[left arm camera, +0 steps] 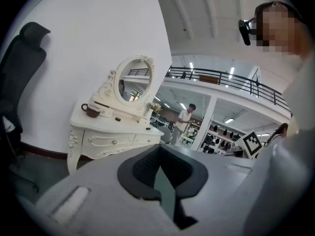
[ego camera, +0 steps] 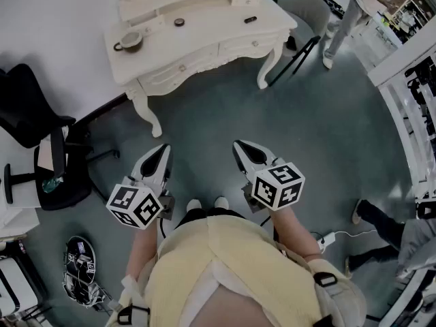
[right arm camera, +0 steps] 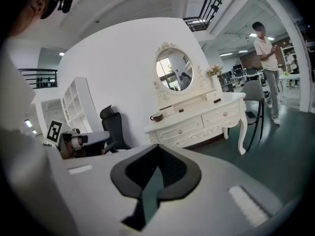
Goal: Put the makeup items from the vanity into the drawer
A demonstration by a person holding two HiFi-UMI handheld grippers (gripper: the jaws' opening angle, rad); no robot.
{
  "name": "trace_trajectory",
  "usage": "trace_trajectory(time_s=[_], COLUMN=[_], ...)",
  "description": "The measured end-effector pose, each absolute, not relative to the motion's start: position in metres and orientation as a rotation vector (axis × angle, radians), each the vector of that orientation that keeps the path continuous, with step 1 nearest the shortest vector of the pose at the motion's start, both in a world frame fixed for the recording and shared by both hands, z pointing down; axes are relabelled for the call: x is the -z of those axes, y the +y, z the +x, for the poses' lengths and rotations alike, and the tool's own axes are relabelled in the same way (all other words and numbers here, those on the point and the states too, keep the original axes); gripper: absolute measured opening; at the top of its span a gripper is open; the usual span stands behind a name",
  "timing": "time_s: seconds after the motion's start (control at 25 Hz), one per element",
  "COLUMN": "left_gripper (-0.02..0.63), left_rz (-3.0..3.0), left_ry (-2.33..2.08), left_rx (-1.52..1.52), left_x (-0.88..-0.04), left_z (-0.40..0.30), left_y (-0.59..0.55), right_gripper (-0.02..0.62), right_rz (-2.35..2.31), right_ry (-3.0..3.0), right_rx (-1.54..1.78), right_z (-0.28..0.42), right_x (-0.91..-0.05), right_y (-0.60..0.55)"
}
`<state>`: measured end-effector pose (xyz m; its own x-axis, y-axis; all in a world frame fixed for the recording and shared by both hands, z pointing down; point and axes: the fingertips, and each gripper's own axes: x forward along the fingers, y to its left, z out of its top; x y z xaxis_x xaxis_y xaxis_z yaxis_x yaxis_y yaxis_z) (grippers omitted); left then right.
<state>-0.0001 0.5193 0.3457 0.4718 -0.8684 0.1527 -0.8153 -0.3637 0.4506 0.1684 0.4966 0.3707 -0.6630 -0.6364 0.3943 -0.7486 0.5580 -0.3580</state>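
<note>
Currently the makeup items lie on top of the white vanity (ego camera: pixel 211 31): a small round dark pot (ego camera: pixel 179 22) near the middle and a dark flat piece (ego camera: pixel 251 19) toward the right end. A brown cup (ego camera: pixel 129 41) stands at the left end, and the drawers (ego camera: pixel 180 67) below are closed. I have the left gripper (ego camera: pixel 162 148) and the right gripper (ego camera: pixel 240 145) well apart from the vanity over the green floor (ego camera: pixel 306 114), each with its jaws pressed together and nothing between them, and a black office chair (ego camera: pixel 27 107) stands off to my left.
</note>
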Motion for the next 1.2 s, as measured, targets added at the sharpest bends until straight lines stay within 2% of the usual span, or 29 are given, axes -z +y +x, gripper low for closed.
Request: trace_trajectory(time_s=[0.32,0.64,0.92,1.2], left_gripper=[-0.002,-0.005,-0.002,-0.003], left_rz=[2.276,2.260,2.282,2.210], left_ry=[-1.552,-1.500,-1.478,-1.461], left_rx=[-0.088,0.060,0.006,0.003], left_x=[-0.359,-0.357,-0.364,-0.377], left_z=[0.002,0.023,0.056,0.056], left_y=[0.515,0.498,0.493,0.479], right_gripper=[0.003,0.003,0.003,0.005], right_rz=[1.156,1.084,0.986,0.940], right_ry=[-2.586,-2.589,-2.619,-2.602], right_rx=[-0.718,-0.663,-0.645,-0.702], right_z=[0.175,0.185,0.197,0.197], right_x=[-0.367,-0.372,-0.380,-0.397], right_y=[0.484,0.475,0.473,0.459])
